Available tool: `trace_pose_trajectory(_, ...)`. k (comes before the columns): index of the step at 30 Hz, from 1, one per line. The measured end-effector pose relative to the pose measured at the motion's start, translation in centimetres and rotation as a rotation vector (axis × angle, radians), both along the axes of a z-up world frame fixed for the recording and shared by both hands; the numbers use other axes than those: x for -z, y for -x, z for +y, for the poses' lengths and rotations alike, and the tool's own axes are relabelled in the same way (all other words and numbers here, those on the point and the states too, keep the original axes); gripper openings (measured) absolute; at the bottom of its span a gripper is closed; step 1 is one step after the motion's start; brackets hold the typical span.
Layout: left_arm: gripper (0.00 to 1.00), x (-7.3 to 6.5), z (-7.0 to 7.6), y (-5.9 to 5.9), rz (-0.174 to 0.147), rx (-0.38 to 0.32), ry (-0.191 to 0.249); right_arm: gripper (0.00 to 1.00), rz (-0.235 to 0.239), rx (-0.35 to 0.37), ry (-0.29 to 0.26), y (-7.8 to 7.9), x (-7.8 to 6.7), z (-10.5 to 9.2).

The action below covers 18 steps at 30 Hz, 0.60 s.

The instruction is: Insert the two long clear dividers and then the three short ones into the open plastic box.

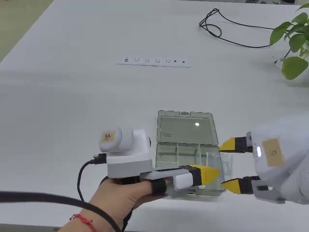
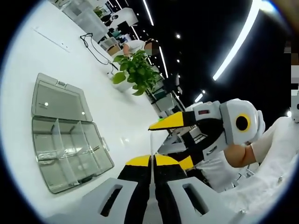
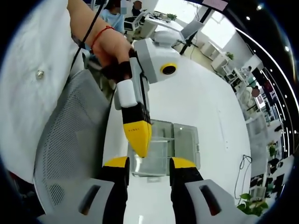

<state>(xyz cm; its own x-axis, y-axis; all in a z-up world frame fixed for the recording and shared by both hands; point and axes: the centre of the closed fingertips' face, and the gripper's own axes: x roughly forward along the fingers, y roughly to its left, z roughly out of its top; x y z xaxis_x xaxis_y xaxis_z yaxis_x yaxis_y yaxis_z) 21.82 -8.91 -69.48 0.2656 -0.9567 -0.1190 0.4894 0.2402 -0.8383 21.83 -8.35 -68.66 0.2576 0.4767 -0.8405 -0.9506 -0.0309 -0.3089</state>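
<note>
Left gripper [image 1: 208,174], held in a hand [image 1: 126,197] at the worktop's [image 1: 72,101] near edge, has its jaws pressed together over the near right corner of the plastic box [image 1: 186,127]; I cannot tell whether anything clear is pinched between them. The box lies open near that edge, lid flat behind, with clear dividers [image 2: 57,142] standing in its base. Right gripper [image 1: 235,164], just beside the box's right end, has its jaws apart.

Our right gripper [image 3: 150,164] has its jaws wide apart, and the open box [image 3: 186,144] lies just ahead between them on the table [image 3: 205,93]. The left gripper [image 3: 141,145], jaws together, points its tip over the box from ahead-left, held by a hand [image 3: 112,51].
</note>
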Motion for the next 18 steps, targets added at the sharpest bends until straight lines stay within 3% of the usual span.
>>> trace_pose_trajectory(2,0.00,0.1,0.0,0.1,-0.022,0.008,-0.009,0.36,0.016,0.006,-0.020,-0.1,-0.3,0.0)
trace_pose_trajectory(5,0.00,0.0,0.1,0.2,-0.113,0.037,-0.033,0.36,0.053,0.017,-0.056,-0.1,-0.7,0.1)
trace_pose_trajectory(7,0.00,0.2,0.1,0.4,-0.167,0.053,-0.067,0.34,0.105,0.036,-0.095,0.0,-1.1,0.2)
trace_pose_trajectory(8,0.00,0.0,0.1,0.5,-0.218,0.069,-0.070,0.33,0.129,0.039,-0.112,0.0,-1.4,0.2)
trace_pose_trajectory(10,0.00,-0.1,0.1,0.9,-0.246,0.089,-0.075,0.31,0.170,0.041,-0.134,0.0,-1.6,0.1)
trace_pose_trajectory(11,0.00,-0.2,0.1,1.0,-0.277,0.102,-0.078,0.30,0.195,0.045,-0.145,0.0,-1.6,0.0)
trace_pose_trajectory(12,0.00,-0.3,0.1,1.1,-0.321,0.116,-0.084,0.28,0.249,0.044,-0.161,0.3,-1.7,0.0)
trace_pose_trajectory(15,0.00,-0.3,0.2,1.7,-0.399,0.164,-0.101,0.25,0.349,0.048,-0.208,0.7,-2.0,0.1)
trace_pose_trajectory(16,0.00,-0.2,0.2,1.9,-0.441,0.183,-0.115,0.22,0.378,0.032,-0.211,0.9,-2.1,0.1)
trace_pose_trajectory(18,0.00,-0.4,0.3,2.1,-0.490,0.202,-0.123,0.19,0.420,0.022,-0.218,1.2,-2.2,0.1)
